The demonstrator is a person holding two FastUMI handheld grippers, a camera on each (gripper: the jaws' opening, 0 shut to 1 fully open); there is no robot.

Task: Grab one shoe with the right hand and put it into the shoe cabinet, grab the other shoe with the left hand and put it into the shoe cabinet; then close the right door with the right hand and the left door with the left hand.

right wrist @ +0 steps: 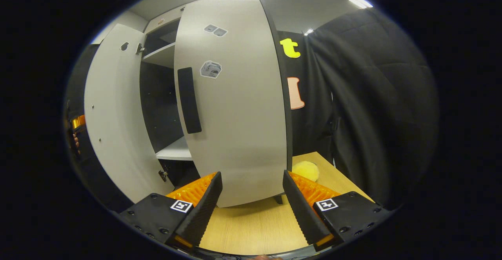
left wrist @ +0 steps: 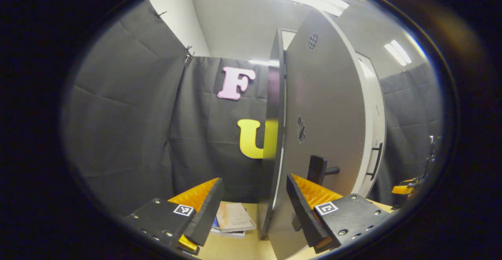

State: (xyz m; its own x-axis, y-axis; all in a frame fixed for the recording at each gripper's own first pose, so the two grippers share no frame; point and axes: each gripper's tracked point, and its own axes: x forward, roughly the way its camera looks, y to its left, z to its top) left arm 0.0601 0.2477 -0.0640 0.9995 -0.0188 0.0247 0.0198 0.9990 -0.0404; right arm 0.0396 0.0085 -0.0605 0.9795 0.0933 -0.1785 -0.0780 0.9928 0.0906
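The shoe cabinet's left door stands ajar and I see it almost edge-on, its dark handle sticking out low down. My left gripper is open, and the door's front edge rises just beyond the gap between its fingers. In the right gripper view the right door with its dark handle is swung partly across the cabinet. The left door hangs wide open, and shelves show in the gap. My right gripper is open in front of the right door and holds nothing.
A stack of books lies on the wooden floor behind the left door. A yellow fluffy ball sits by the cabinet's right side. Black cloth walls close in on both sides. A hand with the other gripper shows past the left door.
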